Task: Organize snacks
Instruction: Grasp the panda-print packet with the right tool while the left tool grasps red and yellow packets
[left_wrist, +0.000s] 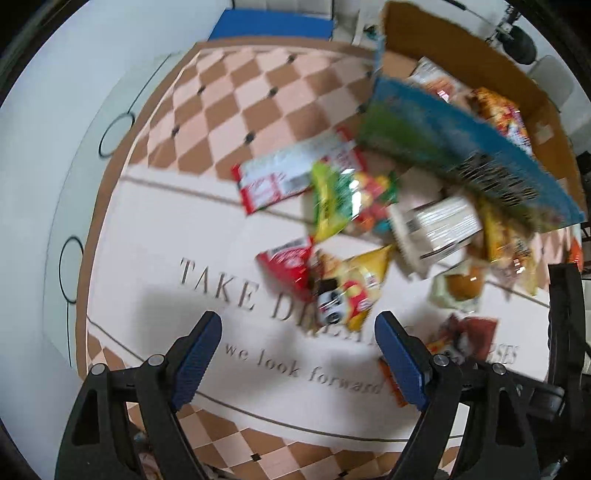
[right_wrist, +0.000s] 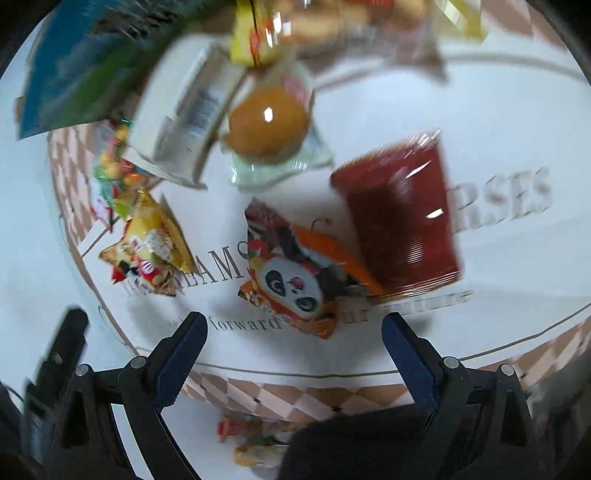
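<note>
Snack packets lie scattered on a checked tablecloth (left_wrist: 229, 110). My left gripper (left_wrist: 297, 325) hangs open above the cloth's lettering, with nothing between its blue pads. Just beyond it lie a yellow chip bag (left_wrist: 364, 280) and a red packet (left_wrist: 288, 262). My right gripper (right_wrist: 293, 325) is open too, over an orange panda packet (right_wrist: 295, 273). A dark red bag (right_wrist: 402, 210) lies right of the panda packet, a wrapped bun (right_wrist: 267, 125) beyond it. The yellow chip bag (right_wrist: 153, 240) is at the left. Both views are motion-blurred.
A cardboard box (left_wrist: 461, 55) with a blue printed side (left_wrist: 454, 147) stands at the far right, holding a few packets. A red and white pack (left_wrist: 291, 173), a green bag (left_wrist: 332, 199) and a white carton (left_wrist: 436, 225) lie near it. A white floor (left_wrist: 48, 166) surrounds the table.
</note>
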